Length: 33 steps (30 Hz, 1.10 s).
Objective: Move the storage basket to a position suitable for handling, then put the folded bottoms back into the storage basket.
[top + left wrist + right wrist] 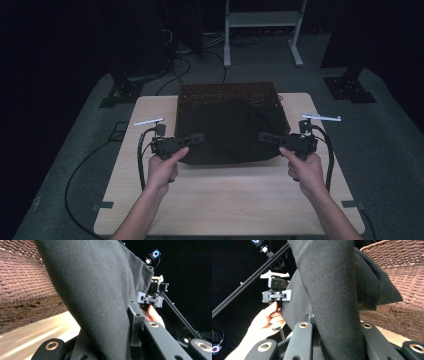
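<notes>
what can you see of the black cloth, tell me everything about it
The black cloth is dark, matte and soft-looking, like felt or fleece. It hangs out of the brown woven basket down over its front wall to the light wooden table. The left claw grips its left edge and the right claw its right edge, each shut on a fold that rises between its jaws.

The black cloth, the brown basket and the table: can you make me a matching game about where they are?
Things:
1. black fabric cloth
2. brown woven wicker basket
3. light wooden table
4. left gripper

Places or states:
A. stands at the far side of the table
B. hangs over the basket's near wall, held at both ends
C. grips the cloth's left edge
D. lies under everything, near half bare

Pairs: 1-B, 2-A, 3-D, 4-C
</notes>
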Each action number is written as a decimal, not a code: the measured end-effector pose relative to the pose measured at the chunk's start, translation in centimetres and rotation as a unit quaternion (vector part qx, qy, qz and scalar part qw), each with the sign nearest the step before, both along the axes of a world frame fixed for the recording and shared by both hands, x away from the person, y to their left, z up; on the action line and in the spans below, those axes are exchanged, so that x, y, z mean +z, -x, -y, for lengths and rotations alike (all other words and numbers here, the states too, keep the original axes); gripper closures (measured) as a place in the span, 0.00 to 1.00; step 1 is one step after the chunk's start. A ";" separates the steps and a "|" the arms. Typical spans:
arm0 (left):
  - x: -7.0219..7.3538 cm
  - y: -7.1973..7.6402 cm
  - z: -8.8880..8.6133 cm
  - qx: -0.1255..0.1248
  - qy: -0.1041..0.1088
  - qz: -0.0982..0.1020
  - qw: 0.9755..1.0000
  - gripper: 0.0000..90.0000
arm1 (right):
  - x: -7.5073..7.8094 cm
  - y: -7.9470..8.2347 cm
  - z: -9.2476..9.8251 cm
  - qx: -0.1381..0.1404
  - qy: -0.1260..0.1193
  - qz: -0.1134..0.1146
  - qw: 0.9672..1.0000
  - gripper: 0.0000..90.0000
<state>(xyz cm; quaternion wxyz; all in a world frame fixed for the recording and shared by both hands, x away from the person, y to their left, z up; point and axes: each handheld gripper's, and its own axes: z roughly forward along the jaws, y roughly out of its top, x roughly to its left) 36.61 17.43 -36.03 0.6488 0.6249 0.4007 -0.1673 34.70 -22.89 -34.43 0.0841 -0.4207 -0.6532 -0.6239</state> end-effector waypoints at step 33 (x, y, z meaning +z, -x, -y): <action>4.2 -6.1 -0.1 0.018 -0.006 0.003 1.000 0.83 | 4.9 -6.5 -0.4 0.009 0.012 0.014 1.000 0.83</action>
